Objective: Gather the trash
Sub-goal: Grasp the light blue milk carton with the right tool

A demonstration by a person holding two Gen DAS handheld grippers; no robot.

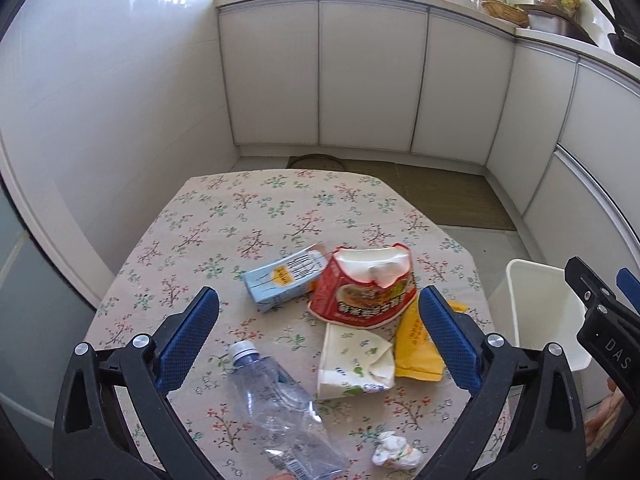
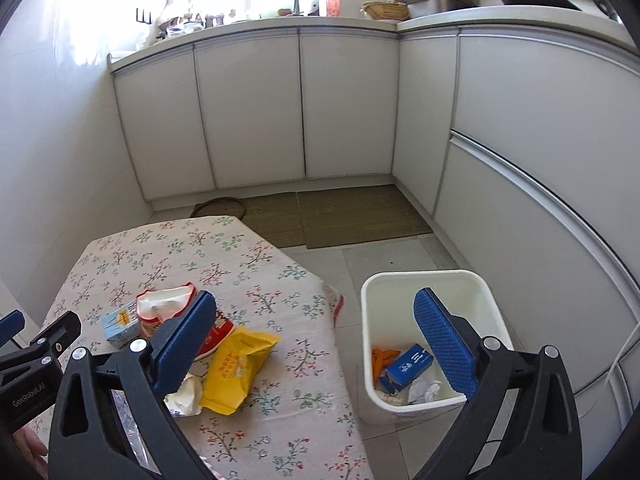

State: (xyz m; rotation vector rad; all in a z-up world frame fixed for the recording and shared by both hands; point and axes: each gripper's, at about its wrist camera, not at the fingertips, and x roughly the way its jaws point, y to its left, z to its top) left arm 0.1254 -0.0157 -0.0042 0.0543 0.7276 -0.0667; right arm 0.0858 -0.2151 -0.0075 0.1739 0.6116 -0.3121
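Observation:
Trash lies on the floral tablecloth (image 1: pixel 224 216): a blue carton (image 1: pixel 276 284), a crushed red noodle cup (image 1: pixel 360 296), a yellow packet (image 1: pixel 414 348), a flattened paper cup (image 1: pixel 352 360), a clear plastic bottle (image 1: pixel 276 400) and a crumpled tissue (image 1: pixel 396 454). My left gripper (image 1: pixel 318 292) hangs open above the pile with nothing between its fingers. My right gripper (image 2: pixel 316 295) is open and empty, one finger over the table edge, the other over the white bin (image 2: pixel 420 276). The bin holds a blue box (image 2: pixel 412 364), an orange scrap and crumpled paper.
The bin stands on the tiled floor right of the table (image 2: pixel 280 400). White cabinets (image 2: pixel 248 108) run along the back and right, with woven mats (image 2: pixel 352 216) on the floor before them. A hand (image 2: pixel 28 448) shows at the lower left edge.

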